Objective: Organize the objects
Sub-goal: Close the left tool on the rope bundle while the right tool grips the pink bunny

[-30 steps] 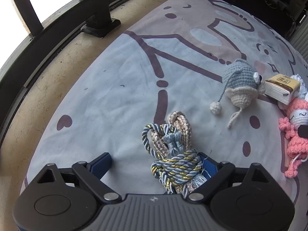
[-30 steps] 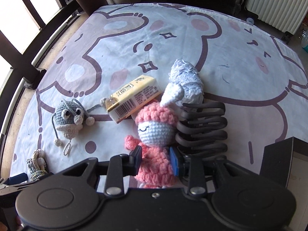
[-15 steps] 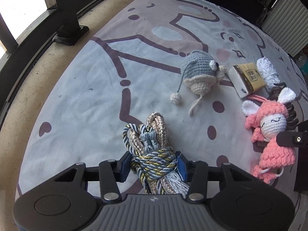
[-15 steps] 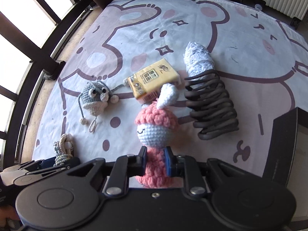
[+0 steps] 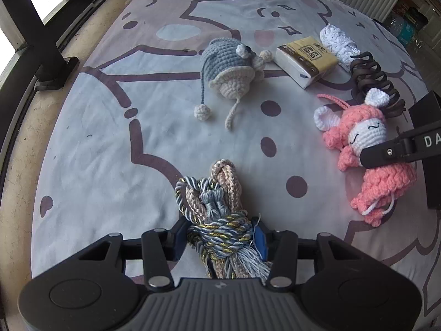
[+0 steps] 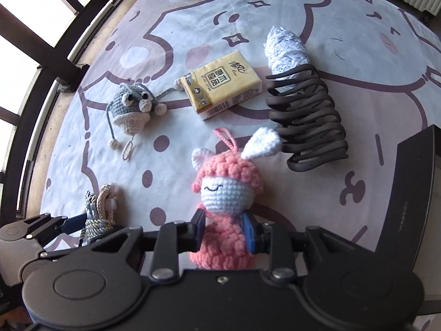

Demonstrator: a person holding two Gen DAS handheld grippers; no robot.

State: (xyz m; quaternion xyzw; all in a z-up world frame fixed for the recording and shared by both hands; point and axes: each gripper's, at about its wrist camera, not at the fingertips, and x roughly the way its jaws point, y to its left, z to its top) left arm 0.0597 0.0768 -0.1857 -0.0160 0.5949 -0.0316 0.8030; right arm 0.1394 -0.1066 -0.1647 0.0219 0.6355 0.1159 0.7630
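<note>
A knotted bundle of blue, gold and beige cord (image 5: 217, 207) sits between the blue pads of my left gripper (image 5: 220, 237), which is shut on it. The same bundle (image 6: 99, 212) and left gripper (image 6: 69, 223) show at the lower left of the right wrist view. My right gripper (image 6: 223, 229) holds a pink crochet doll with white ears (image 6: 223, 190) by its body. Its jaws are opening a little, and the pads still touch the doll on both sides. In the left wrist view the doll (image 5: 366, 135) is at the right, with a right finger (image 5: 399, 149) across it.
On the bear-print sheet (image 5: 96, 138) lie a grey crochet mouse (image 6: 132, 104), a yellow tissue pack (image 6: 220, 85), a white yarn roll (image 6: 286, 49) and a black coiled piece (image 6: 308, 118). A black box (image 6: 413, 193) stands at the right. Window bars (image 5: 33, 27) run along the left edge.
My left gripper's jaws closed on the cord bundle and the hand rolled and shifted. My right gripper drew the pink doll away from the tissue pack, toward the near side.
</note>
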